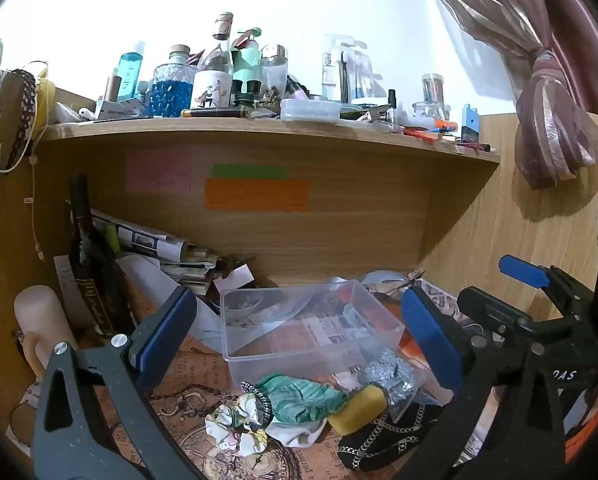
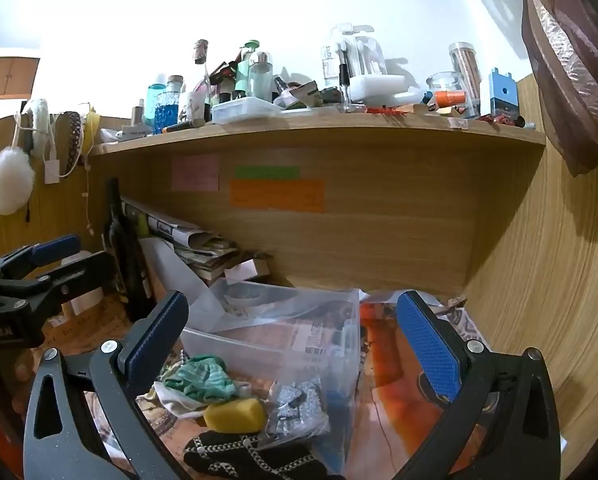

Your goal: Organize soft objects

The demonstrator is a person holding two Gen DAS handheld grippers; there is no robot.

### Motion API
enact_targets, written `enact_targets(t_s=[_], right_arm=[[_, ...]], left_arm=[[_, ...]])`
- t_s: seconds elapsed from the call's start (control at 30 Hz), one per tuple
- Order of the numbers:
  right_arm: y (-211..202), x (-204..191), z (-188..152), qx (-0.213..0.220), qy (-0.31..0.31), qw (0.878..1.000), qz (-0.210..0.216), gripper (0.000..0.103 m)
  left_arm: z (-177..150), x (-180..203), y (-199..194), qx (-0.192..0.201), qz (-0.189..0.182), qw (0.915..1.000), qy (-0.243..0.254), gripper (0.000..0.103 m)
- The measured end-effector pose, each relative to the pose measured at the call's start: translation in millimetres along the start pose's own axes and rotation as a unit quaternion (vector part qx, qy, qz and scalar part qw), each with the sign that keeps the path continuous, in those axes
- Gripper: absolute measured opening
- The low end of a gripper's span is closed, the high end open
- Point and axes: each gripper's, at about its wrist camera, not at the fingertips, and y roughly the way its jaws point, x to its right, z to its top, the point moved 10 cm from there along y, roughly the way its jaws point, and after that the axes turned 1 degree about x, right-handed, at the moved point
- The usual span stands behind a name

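A clear plastic bin [image 1: 315, 328] stands empty on the desk, seen also in the right wrist view [image 2: 275, 340]. In front of it lies a heap of soft things: a green cloth [image 1: 299, 396], a yellow sponge [image 1: 357, 404], a floral scrunchie [image 1: 235, 428], a black chain-print cloth [image 1: 387, 436] and a silver glitter piece in a clear bag [image 1: 391, 376]. My left gripper [image 1: 299, 336] is open and empty above the heap. My right gripper [image 2: 295, 344] is open and empty, just right of the left one. The sponge [image 2: 235, 414] and green cloth [image 2: 199, 376] lie between its fingers.
A dark wine bottle [image 1: 91, 264] and a pile of papers [image 1: 167, 248] stand at the back left under a shelf [image 1: 259, 132] crowded with bottles. A cream candle [image 1: 39, 320] is at the left. A curtain [image 1: 551, 112] hangs at the right.
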Motion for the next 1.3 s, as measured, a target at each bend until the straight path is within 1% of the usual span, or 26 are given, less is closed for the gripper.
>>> enact_targets(t_s=[0.27, 0.3, 0.47, 0.5, 0.63, 1.3], right_arm=[[-4.1, -3.0, 5.1, 0.003, 0.0, 1.0, -0.001, 0.103], [-3.8, -2.8, 4.8, 0.003, 0.0, 1.0, -0.001, 0.103], [-2.8, -3.4, 1.5, 0.005, -0.001, 1.0, -0.001, 0.103], [-4.5, -2.3, 2.3, 0.006, 0.001, 1.0, -0.002, 0.103], [-6.4, 0.1, 4.5, 0.008, 0.005, 1.0, 0.0, 0.103], [-10.4, -1.0, 6.7, 0.017, 0.005, 1.0, 0.002, 0.103]], left_arm=[[2.1, -5.1, 0.9, 0.002, 0.009, 1.0, -0.003, 0.103], [-4.1, 3.1, 3.4, 0.002, 0.001, 1.0, 0.002, 0.103], [-7.1, 6.8, 2.1, 0.007, 0.003, 1.0, 0.0, 0.103], [-3.2, -0.1, 0.4, 0.006, -0.001, 1.0, -0.004, 0.103], [-3.2, -1.6, -0.9, 0.005, 0.0, 1.0, -0.002, 0.103], [0.8, 7.0, -1.6, 0.004, -0.005, 0.9999, 0.009, 0.103]])
